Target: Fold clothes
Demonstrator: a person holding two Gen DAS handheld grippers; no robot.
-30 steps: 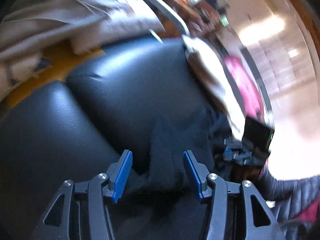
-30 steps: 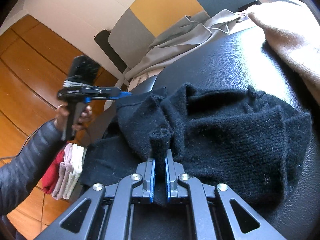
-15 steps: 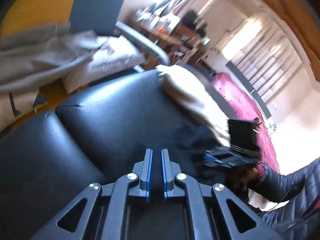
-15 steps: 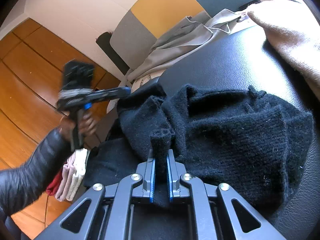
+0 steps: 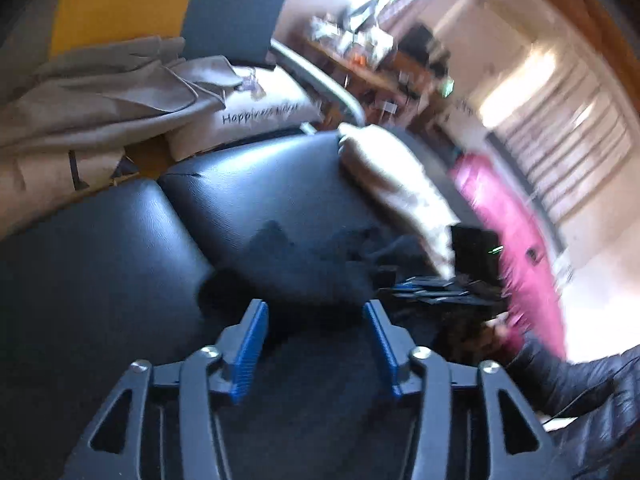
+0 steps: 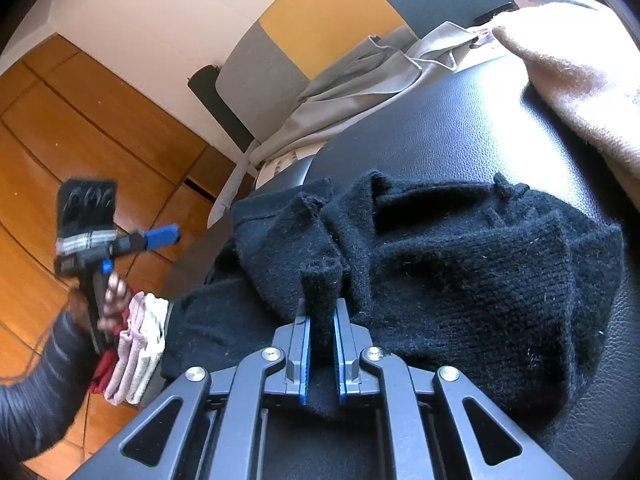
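A black knit sweater (image 6: 460, 264) lies crumpled on a black leather sofa seat (image 6: 440, 120). My right gripper (image 6: 321, 312) is shut on a raised fold of it, which stands pinched between the blue pads. In the right wrist view my left gripper (image 6: 160, 236) hangs in the air, left of the sweater and apart from it, in a hand with a dark sleeve. In its own view the left gripper (image 5: 314, 306) is opening. Nothing is gripped between its jaws. The sweater (image 5: 304, 264) lies ahead of them. The right gripper (image 5: 432, 284) shows there as a blur.
A beige knit garment (image 6: 580, 80) lies on the sofa's far right. Grey clothing (image 6: 360, 80) drapes over a yellow and grey chair behind, next to a printed cushion (image 5: 260, 116). A stack of folded clothes (image 6: 136, 348) sits low at the left over the wooden floor.
The left gripper's jaws were open around black cloth, shut, and now stand open again. It has drawn back from the sweater's left corner. The right gripper has not moved.
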